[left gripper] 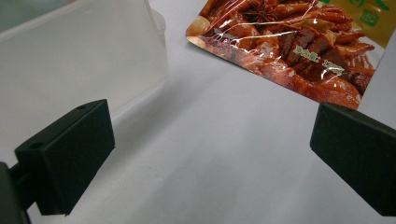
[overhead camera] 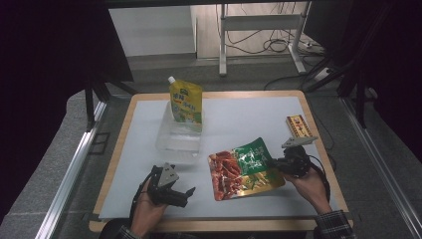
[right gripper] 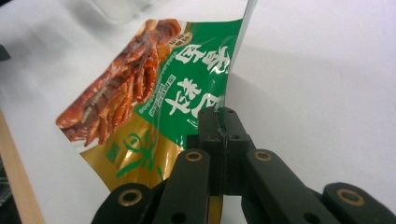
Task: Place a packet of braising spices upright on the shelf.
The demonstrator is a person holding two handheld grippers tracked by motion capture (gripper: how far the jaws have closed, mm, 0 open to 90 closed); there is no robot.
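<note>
1. right gripper (overhead camera: 278, 164) is clamped tight on the edge of the snack pouch (overhead camera: 244, 169), near the tabletop's (overhead camera: 249, 112) front right
2. left gripper (overhead camera: 186, 191) gapes wide, holding nothing, near the front edge

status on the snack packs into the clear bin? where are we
Done: the yellow spout pouch already stands in the clear bin. In hand: the right tongs are shut on the edge of the green-and-red snack pack, lifting that side. Left: that pack and the small box remain outside; left tongs open, idle.
</note>
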